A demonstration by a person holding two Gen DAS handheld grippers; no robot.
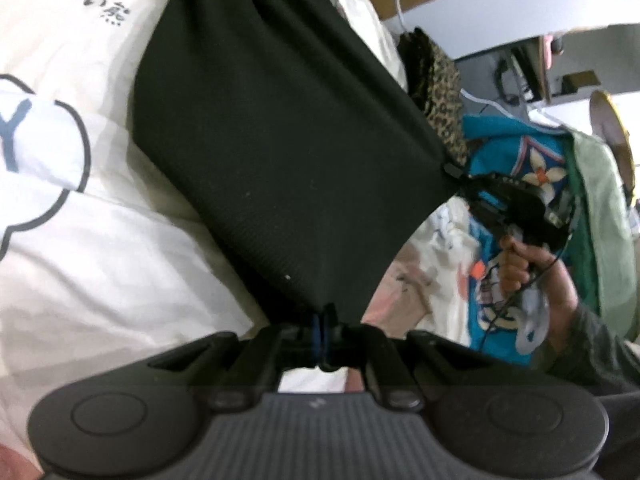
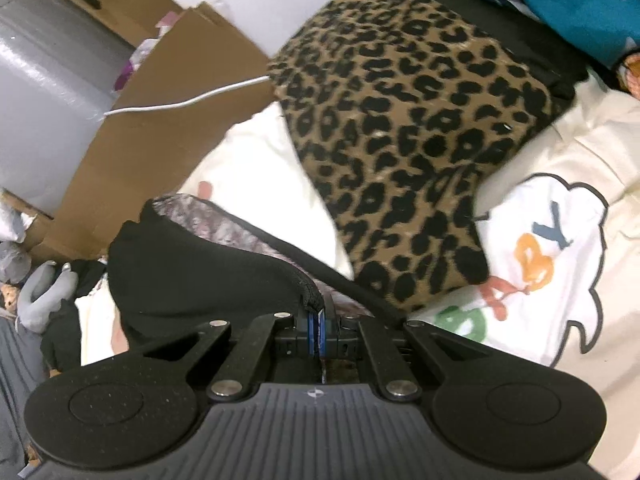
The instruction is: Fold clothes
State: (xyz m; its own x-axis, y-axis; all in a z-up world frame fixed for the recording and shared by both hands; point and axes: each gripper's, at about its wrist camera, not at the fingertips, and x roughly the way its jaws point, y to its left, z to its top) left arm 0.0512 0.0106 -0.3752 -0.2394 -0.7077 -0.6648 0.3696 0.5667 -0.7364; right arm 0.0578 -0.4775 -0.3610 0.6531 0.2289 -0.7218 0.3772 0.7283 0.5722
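A black garment [image 1: 280, 140] hangs stretched over the bed between both grippers. My left gripper [image 1: 325, 316] is shut on its near corner at the bottom of the left wrist view. The right gripper [image 1: 454, 171], held by a hand [image 1: 516, 268], pinches the other corner at the right. In the right wrist view the right gripper [image 2: 316, 316] is shut on the hemmed edge of the black garment [image 2: 192, 272], which drapes away to the left. The far end of the garment runs out of the top of the left wrist view.
A white bed cover [image 1: 80, 240] with a cloud print [image 2: 552, 264] lies underneath. A leopard-print garment [image 2: 400, 140] rests on it, with blue clothing [image 1: 516, 152] and a green cloth [image 1: 600, 220] piled beyond. A cardboard box [image 2: 160, 120] and white cable [image 2: 180, 102] stand beside the bed.
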